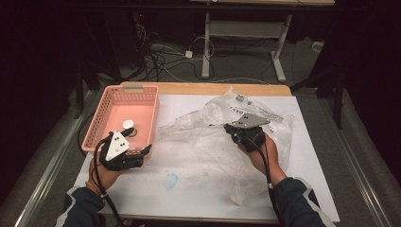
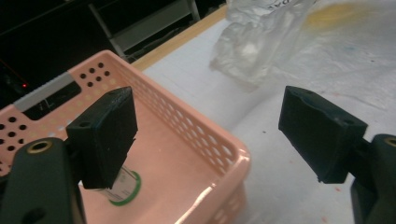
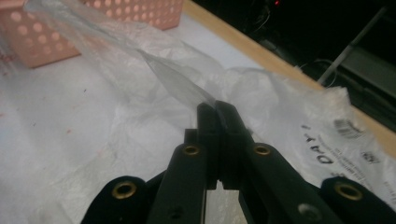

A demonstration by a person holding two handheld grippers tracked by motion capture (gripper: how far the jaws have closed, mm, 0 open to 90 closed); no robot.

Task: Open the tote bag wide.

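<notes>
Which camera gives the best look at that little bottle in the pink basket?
The high view: the small bottle stands unobstructed, white cap up, in the pink basket. In the left gripper view a jaw of the open left gripper hides most of it. The right gripper view catches just the basket's corner.

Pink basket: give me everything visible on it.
The basket is pink, plastic-looking and rectangular, with rows of round holes in its walls and a grey strip on its far rim. It sits upright at the table's left far side, beside the clear bag. A small bottle with a white cap stands inside. The left gripper, open, hovers at its near right corner; contact unclear.
</notes>
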